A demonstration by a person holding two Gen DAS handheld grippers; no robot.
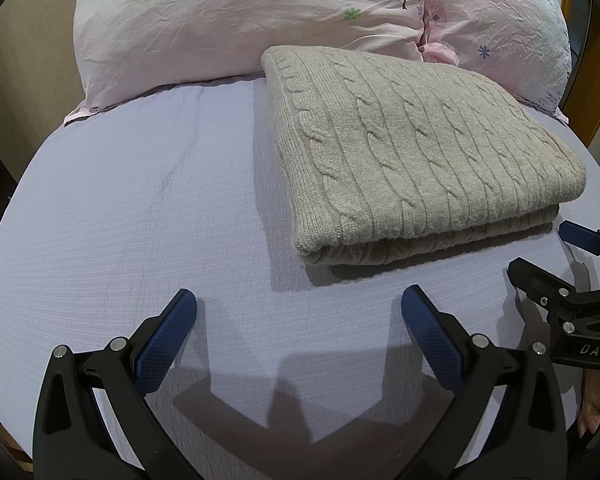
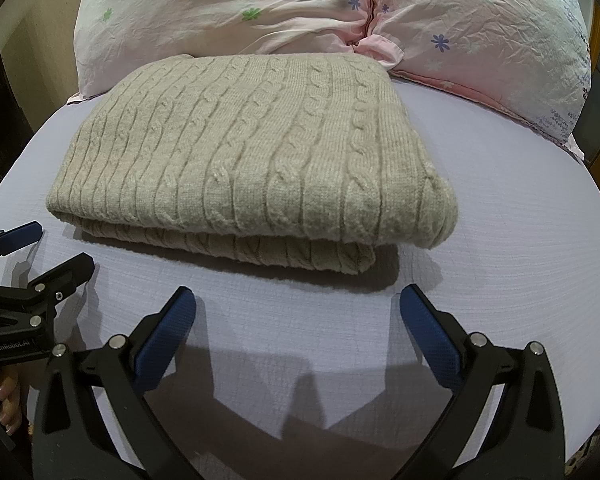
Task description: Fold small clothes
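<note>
Cable-knit sweater (image 2: 236, 152): we judge soft, bulky; grip near folded edge | left tool (image 1: 298, 308), right tool (image 2: 298, 308): wide apart, empty.

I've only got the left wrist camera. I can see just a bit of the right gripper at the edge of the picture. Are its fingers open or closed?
Observer: Open. In the right wrist view the right gripper has its fingers spread wide above the sheet, holding nothing.
Operator: And the sweater's right near corner?
Observer: There the top layer of the sweater overhangs the lower layer, which stops shorter.
Operator: Is my left gripper touching it?
Observer: No. From the side, the left gripper is open, and bare sheet shows between it and the sweater's left near corner.
</note>
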